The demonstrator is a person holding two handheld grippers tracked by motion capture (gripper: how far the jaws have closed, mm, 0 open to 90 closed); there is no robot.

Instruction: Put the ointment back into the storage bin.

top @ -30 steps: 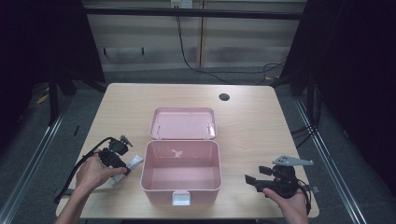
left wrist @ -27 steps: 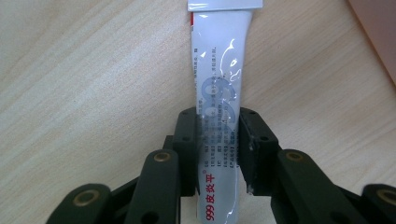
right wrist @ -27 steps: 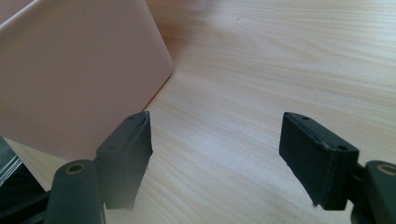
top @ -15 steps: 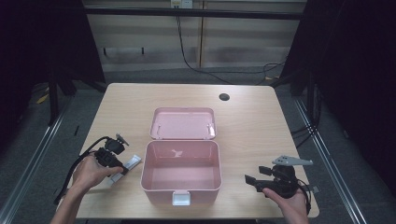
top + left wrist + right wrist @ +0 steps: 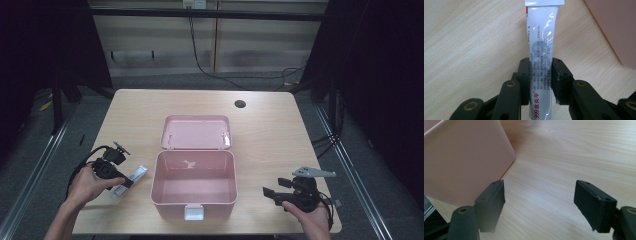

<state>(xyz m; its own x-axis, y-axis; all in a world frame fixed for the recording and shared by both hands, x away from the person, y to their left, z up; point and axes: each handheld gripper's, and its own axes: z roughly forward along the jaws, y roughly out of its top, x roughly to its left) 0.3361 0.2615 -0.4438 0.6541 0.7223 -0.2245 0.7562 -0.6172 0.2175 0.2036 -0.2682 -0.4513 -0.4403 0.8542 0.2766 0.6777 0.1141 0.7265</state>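
Left gripper view shows the left gripper (image 5: pixel 541 80) squeezing a white tube (image 5: pixel 543 50) lying on the desk (image 5: pixel 270 125), beside the open pink box (image 5: pixel 194 185), likely to lift it in; the right gripper (image 5: pixel 540 202) waits with fingers wide apart, holding nothing.

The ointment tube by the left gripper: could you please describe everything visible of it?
The ointment tube is white and glossy, with a flat crimped end, red "999" lettering and fine print. It lies flat on the wooden table, left of the open pink box. The left gripper has its jaws closed on the tube's sides.
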